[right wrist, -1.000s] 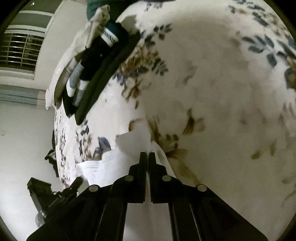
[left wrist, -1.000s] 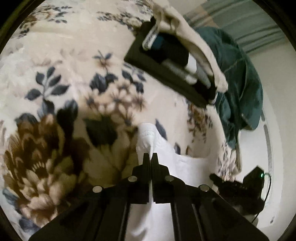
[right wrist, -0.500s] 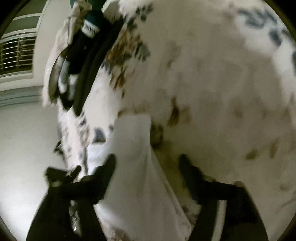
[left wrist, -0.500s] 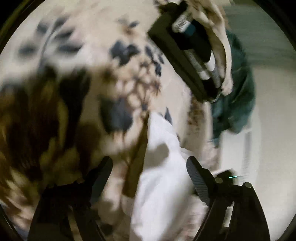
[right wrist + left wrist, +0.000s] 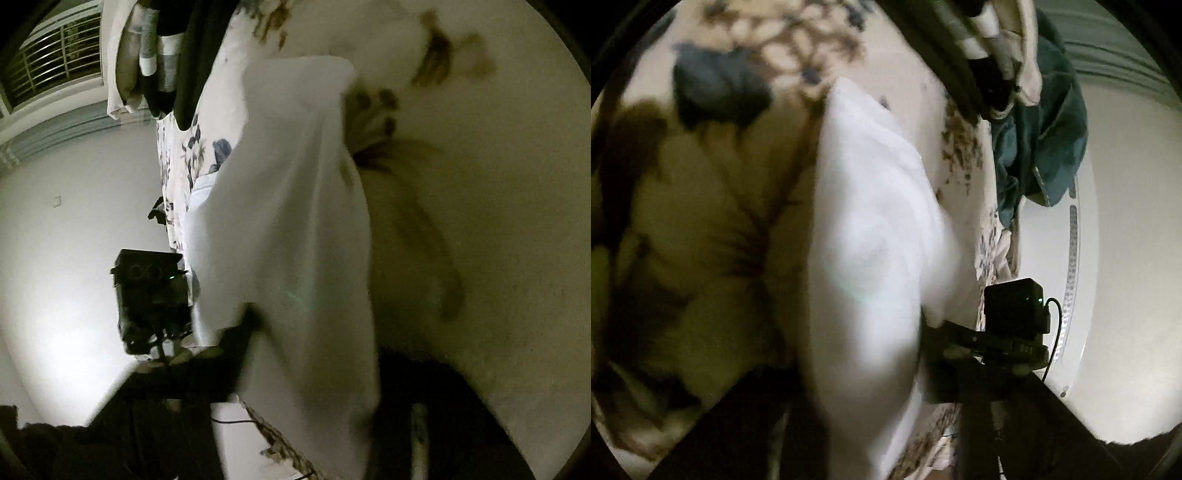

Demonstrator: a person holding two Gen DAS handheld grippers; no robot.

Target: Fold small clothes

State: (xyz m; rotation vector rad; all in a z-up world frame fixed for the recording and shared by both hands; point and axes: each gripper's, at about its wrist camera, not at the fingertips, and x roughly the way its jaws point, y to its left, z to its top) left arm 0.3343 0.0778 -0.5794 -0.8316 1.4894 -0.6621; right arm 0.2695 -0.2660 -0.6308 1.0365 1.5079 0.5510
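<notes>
A white garment (image 5: 871, 229) lies bunched on the floral blanket (image 5: 701, 221), blurred in both wrist views. My left gripper (image 5: 857, 369) reaches over its near edge. The jaws are closing and still stand apart, with the cloth between them. My right gripper (image 5: 317, 350) sits over the other side of the same white garment (image 5: 295, 206), its jaws also closing with cloth between them. Fabric and blur hide both sets of fingertips. Each view catches the other gripper's black camera housing at the garment's edge.
A dark stack of folded clothes (image 5: 964, 55) with a cream cloth on it sits at the far side of the bed. A teal garment (image 5: 1049, 122) hangs over the bed's edge. Beyond the blanket (image 5: 480, 184) are pale floor and a barred window (image 5: 51, 66).
Both grippers let go of the white cloth's corners, opened wide, and dropped down and forward over the garment. Now the cloth fills the space between each pair of jaws.
</notes>
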